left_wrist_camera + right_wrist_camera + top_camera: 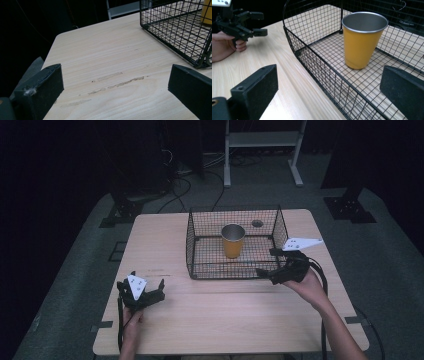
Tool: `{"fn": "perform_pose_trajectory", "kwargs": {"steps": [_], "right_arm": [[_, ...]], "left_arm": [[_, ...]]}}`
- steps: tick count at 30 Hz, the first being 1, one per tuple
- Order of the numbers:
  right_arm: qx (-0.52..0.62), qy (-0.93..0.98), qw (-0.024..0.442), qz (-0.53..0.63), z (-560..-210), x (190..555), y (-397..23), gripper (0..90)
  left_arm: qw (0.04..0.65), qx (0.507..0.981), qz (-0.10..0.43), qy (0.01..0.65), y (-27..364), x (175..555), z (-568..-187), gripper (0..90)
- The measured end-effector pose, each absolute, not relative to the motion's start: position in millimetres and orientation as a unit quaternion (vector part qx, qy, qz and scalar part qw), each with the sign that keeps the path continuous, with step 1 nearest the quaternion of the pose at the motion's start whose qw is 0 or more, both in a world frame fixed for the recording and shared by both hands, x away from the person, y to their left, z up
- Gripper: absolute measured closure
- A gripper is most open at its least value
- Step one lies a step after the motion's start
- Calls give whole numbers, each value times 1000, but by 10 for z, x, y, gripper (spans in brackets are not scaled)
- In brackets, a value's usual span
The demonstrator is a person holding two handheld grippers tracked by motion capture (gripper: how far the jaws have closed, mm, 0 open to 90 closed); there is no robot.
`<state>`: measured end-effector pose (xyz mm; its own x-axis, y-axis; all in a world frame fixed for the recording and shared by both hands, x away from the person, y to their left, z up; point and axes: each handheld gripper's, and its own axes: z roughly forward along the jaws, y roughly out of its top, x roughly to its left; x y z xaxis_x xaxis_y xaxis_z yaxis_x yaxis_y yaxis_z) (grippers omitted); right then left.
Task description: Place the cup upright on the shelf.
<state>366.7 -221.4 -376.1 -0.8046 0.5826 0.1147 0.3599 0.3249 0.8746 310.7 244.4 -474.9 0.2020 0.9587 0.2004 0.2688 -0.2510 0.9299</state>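
Observation:
A black wire basket (200, 227) stands in the middle of the wooden table (215, 320). Upright inside it is a yellow cup (233, 241) with a bare metal inside. My right gripper (266, 261) is open at the basket's front right corner. In the right gripper view my right gripper (329, 95) has one jaw outside the basket (312, 57) wall and one over its floor, short of the cup (362, 40). My left gripper (145, 282) is open over bare wood at the front left. In its own view the left gripper (116, 92) holds nothing, with the basket (175, 30) corner to the upper right.
A small round hole (257, 223) sits in the table behind the basket. Pale scuff marks (117, 80) streak the wood ahead of the left gripper. A metal-framed stand (262, 150) and cables lie on the floor beyond the table. The left gripper (263, 23) and its hand (224, 45) are seen from the right gripper view.

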Motion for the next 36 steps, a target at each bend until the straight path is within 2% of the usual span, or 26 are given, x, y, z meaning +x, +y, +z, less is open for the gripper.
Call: {"fn": "perform_pose_trajectory", "kwargs": {"steps": [36], "right_arm": [[311,800,105,502,-4112,3351,-2433,13]], "left_arm": [[400,664,431,462,2443,3105,-4749,0]]}}
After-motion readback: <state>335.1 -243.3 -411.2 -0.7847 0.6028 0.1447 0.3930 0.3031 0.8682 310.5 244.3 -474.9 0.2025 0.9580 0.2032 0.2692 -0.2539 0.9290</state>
